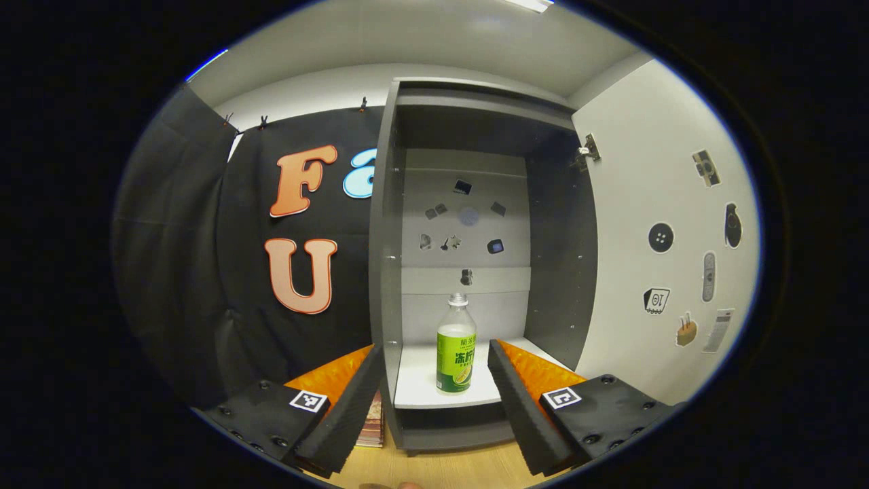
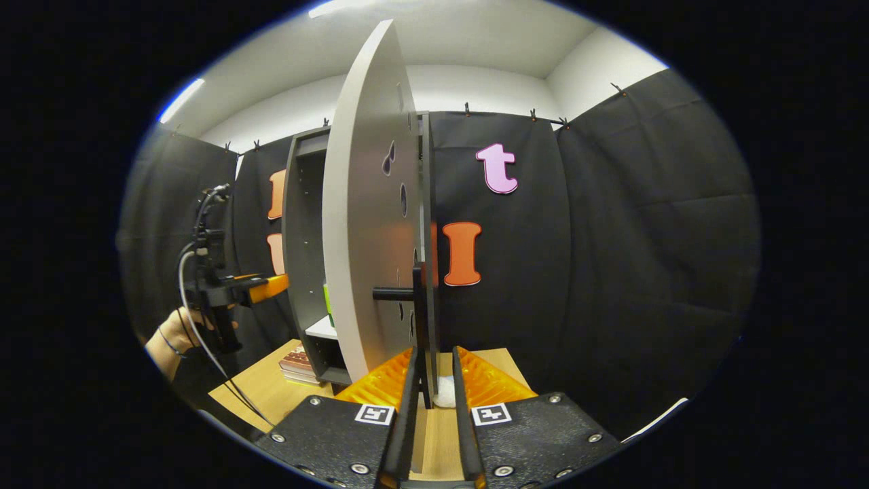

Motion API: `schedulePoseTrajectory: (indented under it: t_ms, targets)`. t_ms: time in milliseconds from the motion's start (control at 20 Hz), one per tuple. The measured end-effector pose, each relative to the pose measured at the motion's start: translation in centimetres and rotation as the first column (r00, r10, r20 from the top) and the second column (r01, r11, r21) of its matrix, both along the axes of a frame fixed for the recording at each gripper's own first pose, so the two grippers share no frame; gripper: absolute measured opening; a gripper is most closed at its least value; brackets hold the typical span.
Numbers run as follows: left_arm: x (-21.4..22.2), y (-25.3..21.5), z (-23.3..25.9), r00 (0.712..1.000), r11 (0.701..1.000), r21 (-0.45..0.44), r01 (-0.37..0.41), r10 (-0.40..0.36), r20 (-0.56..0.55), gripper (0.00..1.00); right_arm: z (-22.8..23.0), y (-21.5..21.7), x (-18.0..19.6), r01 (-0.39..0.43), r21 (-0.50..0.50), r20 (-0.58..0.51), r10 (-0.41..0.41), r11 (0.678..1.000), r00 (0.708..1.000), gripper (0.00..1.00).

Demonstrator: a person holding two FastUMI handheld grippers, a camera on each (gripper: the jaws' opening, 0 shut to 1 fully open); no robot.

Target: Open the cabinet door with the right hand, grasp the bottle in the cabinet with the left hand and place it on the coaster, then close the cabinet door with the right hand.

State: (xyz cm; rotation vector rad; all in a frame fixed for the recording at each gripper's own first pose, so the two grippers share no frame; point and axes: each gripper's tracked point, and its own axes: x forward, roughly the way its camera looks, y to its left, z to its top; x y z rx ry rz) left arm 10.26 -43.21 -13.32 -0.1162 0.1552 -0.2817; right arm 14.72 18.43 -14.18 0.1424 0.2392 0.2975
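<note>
Bottle (image 1: 455, 346) upright on the cabinet (image 1: 407, 380) shelf, framed between the spread fingers of the left gripper (image 1: 434, 390). Right gripper (image 2: 432, 401) clamps the door handle (image 2: 419, 319); releasing it could swing the door (image 2: 366, 244) into the reach.

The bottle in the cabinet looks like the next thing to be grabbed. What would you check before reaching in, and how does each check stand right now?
1. Cabinet door swung wide open: ok.
2. Bottle upright on the shelf, near its front edge: ok.
3. Left gripper open, gap wider than the bottle: ok.
4. Bottle lined up between the left gripper's fingers: ok, it sits about centred in the left gripper view.
5. Right gripper holding the door by its handle: the fingers are nearly closed around the handle, but whether both press on it: cannot tell.
6. Coaster ready for the bottle: cannot tell.
</note>
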Motion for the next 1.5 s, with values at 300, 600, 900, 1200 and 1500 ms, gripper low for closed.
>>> schedulePoseTrajectory:
  t_ms: [300, 600, 900, 1200, 1500]
  targets:
    - [4.6, -4.8, -3.0, 0.999, 0.999, -0.028, 0.037, -0.038, -0.012, 0.98, -0.9, -2.5, 0.3, 0.041, -0.074, -0.004, -0.042, 0.996, 0.999, 0.37]
    - [9.8, -7.4, -5.2, 0.999, 0.999, 0.027, 0.033, -0.032, -0.020, 0.99, -1.7, -4.2, 0.1, 0.134, -0.075, -0.049, -0.138, 0.988, 0.989, 0.40]
    - [14.4, -8.0, -8.2, 0.999, 0.999, 0.048, -0.007, 0.009, -0.048, 0.99, -2.4, -5.3, 0.8, 0.201, -0.067, -0.069, -0.206, 0.977, 0.976, 0.39]
    - [16.5, -8.8, -10.1, 0.996, 1.000, 0.030, -0.006, 0.009, -0.085, 0.99, -3.1, -5.6, 0.9, 0.223, -0.068, -0.100, -0.229, 0.972, 0.968, 0.40]
    - [15.7, -9.3, -9.5, 0.996, 0.999, -0.018, 0.027, -0.028, -0.084, 0.81, -3.7, -5.6, 1.2, 0.231, -0.065, -0.116, -0.237, 0.971, 0.964, 0.40]
